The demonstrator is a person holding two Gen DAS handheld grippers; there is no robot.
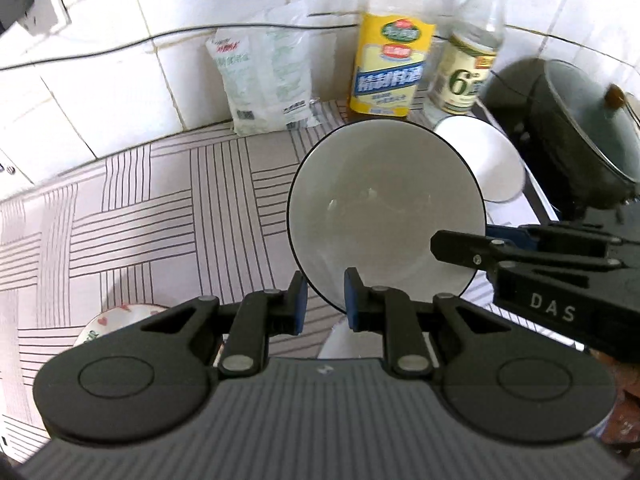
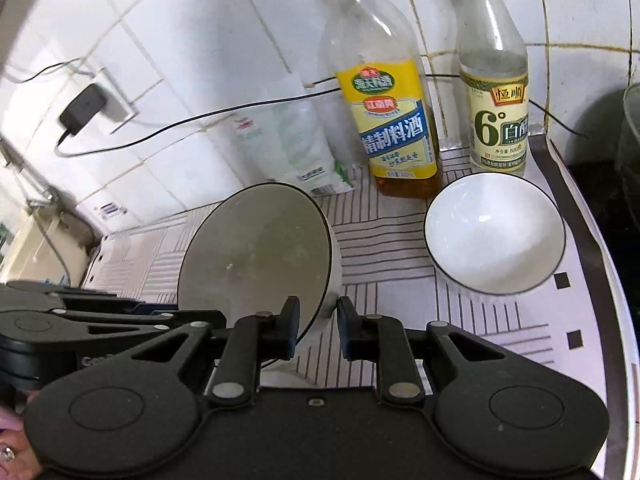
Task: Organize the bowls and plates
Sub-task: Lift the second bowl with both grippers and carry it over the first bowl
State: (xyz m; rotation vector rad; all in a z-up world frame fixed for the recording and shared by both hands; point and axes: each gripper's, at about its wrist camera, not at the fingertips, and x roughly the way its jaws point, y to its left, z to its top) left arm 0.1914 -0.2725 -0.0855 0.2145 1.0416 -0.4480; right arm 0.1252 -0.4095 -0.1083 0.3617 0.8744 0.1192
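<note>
Both claws, left (image 1: 326,306) and right (image 2: 318,330), pinch bowl (image 1: 386,208) rim, lifted, tilted | I judge one bowl (image 2: 494,234) on counter (image 2: 400,236) awaits stacking | heart-print dish (image 1: 116,322) below, unsorted

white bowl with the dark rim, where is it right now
In the right wrist view the white bowl sits right of centre on the striped counter, just before the vinegar bottle.
</note>
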